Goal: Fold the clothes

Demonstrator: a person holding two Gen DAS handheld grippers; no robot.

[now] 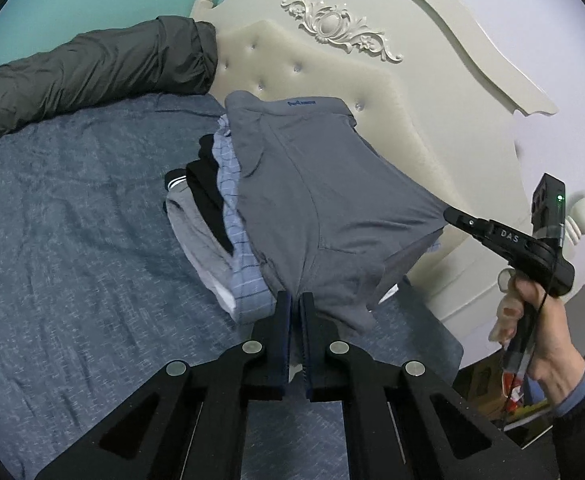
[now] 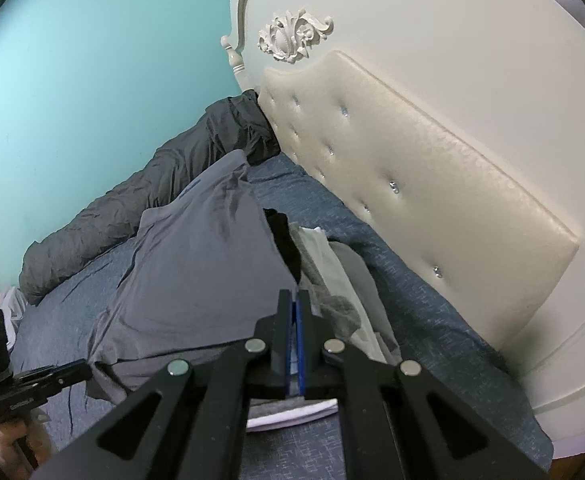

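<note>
Grey boxer briefs are held stretched above a pile of folded clothes on the bed. My left gripper is shut on the briefs' near hem. My right gripper, seen from the left wrist view, is shut on the briefs' right corner. In the right wrist view the briefs spread to the left of my right gripper, which pinches their edge. The left gripper grips the far corner. The pile lies beneath, partly hidden.
The blue bedsheet covers the bed. A dark grey rolled duvet lies along the teal wall. The cream tufted headboard stands right behind the pile. A person's hand holds the right gripper's handle.
</note>
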